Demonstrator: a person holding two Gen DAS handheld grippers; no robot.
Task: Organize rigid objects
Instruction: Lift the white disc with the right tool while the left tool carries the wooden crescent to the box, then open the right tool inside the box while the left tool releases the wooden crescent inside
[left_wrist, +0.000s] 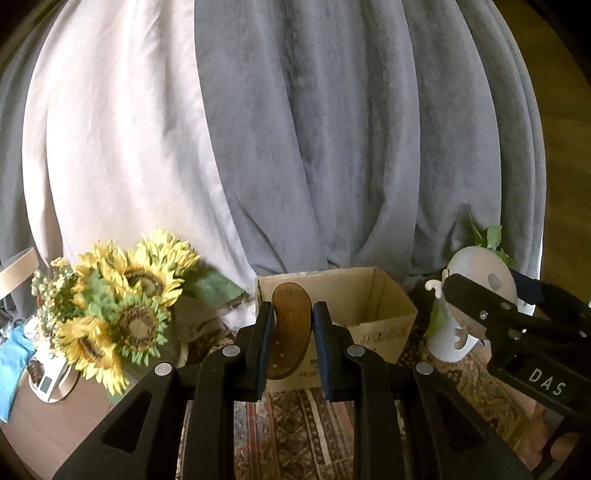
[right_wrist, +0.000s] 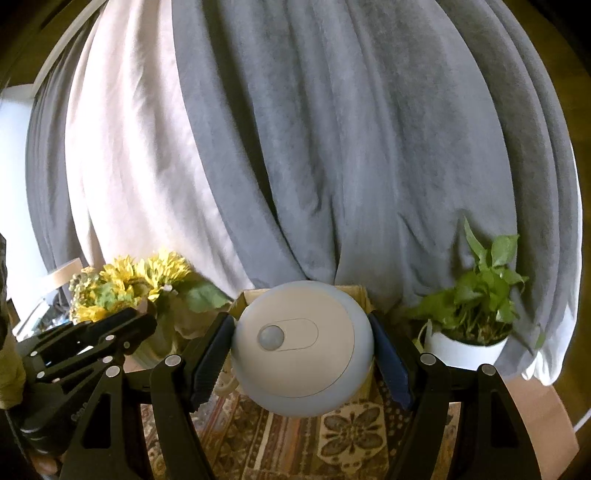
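The left claw (left_wrist: 293, 332) is gripping a flat, kidney-shaped brown wooden piece (left_wrist: 290, 328) on edge, with a pad pressing on each broad side. The right claw (right_wrist: 302, 350) is clamping a round pale-grey plastic device with a small domed sensor (right_wrist: 301, 347) across its widest part. Both items are being held in the air, near the open brown cardboard box (left_wrist: 373, 310), which is standing at 12 o'clock from each claw on the patterned rug (left_wrist: 295, 424). The yellow artificial sunflowers (left_wrist: 122, 306) are standing at 10 o'clock from the left claw, and the green potted plant in a white pot (right_wrist: 476, 314) is sitting at 2 o'clock from the right claw.

The step in hand appears to be depositing both items in the box. Recommended procedure:

1. Carry one claw over the opening at a time, since the two claws are working near each other and the opening looks narrow for both.
2. Keep the wooden piece upright while lowering it, so its edge clears the near wall.
3. Hold steady pressure on the round device, as its curved shell is likely to slip between the pads.
4. Lower each item inside before releasing, rather than dropping it.
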